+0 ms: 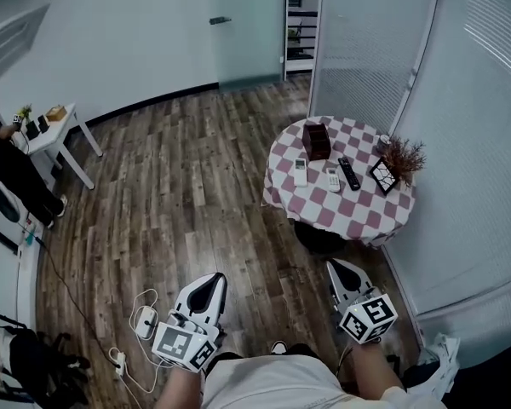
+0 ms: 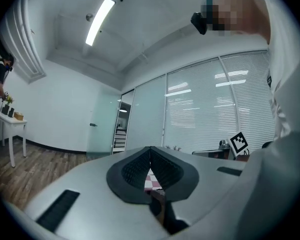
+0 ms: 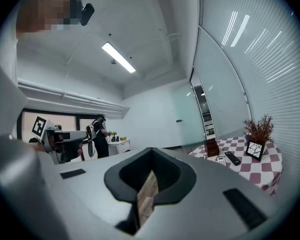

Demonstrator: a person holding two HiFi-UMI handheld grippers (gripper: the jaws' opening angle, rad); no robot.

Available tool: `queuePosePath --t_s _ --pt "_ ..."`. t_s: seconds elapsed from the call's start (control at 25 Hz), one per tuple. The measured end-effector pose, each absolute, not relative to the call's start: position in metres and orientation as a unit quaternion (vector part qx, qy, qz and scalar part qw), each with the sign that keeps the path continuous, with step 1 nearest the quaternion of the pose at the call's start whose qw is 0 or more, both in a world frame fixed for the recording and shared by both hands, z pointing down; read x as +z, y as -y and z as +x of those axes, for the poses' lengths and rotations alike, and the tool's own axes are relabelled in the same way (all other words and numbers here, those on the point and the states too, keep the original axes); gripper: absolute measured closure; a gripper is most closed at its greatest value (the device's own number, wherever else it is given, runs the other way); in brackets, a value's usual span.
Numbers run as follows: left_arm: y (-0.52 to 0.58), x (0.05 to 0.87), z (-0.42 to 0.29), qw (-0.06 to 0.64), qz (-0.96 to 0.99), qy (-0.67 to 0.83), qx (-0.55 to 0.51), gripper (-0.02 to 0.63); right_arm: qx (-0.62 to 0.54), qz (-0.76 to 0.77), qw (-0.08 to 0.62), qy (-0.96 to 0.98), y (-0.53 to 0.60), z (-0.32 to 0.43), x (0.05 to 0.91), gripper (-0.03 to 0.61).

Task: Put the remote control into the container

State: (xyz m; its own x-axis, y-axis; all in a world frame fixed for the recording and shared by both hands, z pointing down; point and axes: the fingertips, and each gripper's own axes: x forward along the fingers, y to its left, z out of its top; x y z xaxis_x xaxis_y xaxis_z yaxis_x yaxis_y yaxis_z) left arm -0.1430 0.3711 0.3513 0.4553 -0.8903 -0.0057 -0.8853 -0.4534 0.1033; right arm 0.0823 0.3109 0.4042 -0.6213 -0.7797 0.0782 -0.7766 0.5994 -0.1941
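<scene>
– Grippers first. State of each?
– Left gripper [image 1: 215, 281]: jaws clenched tip to tip, nothing between them. Right gripper [image 1: 336, 271]: likewise clamped on nothing. Both are held level at the person's waist, over the wooden floor [image 1: 196, 186].

– Where is the task's item?
– Three remotes lie on the round checked table [image 1: 324, 216], ahead and to the person's right, well apart from both grippers: a white remote [image 1: 301, 171], a second white remote [image 1: 332, 178] and a black remote [image 1: 348, 173]. Which one is meant, I cannot tell.

– Container?
– Brown box [image 1: 316, 141], upright, just beyond the two white remotes, towards the table's far left.

– Long axes?
– All three run roughly away from the person, the black one slightly slanted. In my judgement a grip across the narrow width suits a straight-ahead approach.

– Nearer hand?
– The right, by my estimate; the table lies on its side.

– Edges and room?
– The remotes sit mid-table, clear of the near rim. A dried plant [image 1: 402, 156] and a small frame [image 1: 382, 176] crowd the black remote's right, and the blinds stand close behind. The left approach is open floor. A power adapter with cables [image 1: 145, 320] lies near the left gripper's side, a possible trip hazard.
</scene>
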Motion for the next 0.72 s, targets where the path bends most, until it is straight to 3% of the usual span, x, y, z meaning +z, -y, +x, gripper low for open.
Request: queuePosePath --t_s 0.72 --pt "-0.207 0.379 -0.116 0.069 0.896 0.438 -0.009 0.604 -0.134 -0.53 0.003 -0.837 -0.183 0.128 0.433 0.568"
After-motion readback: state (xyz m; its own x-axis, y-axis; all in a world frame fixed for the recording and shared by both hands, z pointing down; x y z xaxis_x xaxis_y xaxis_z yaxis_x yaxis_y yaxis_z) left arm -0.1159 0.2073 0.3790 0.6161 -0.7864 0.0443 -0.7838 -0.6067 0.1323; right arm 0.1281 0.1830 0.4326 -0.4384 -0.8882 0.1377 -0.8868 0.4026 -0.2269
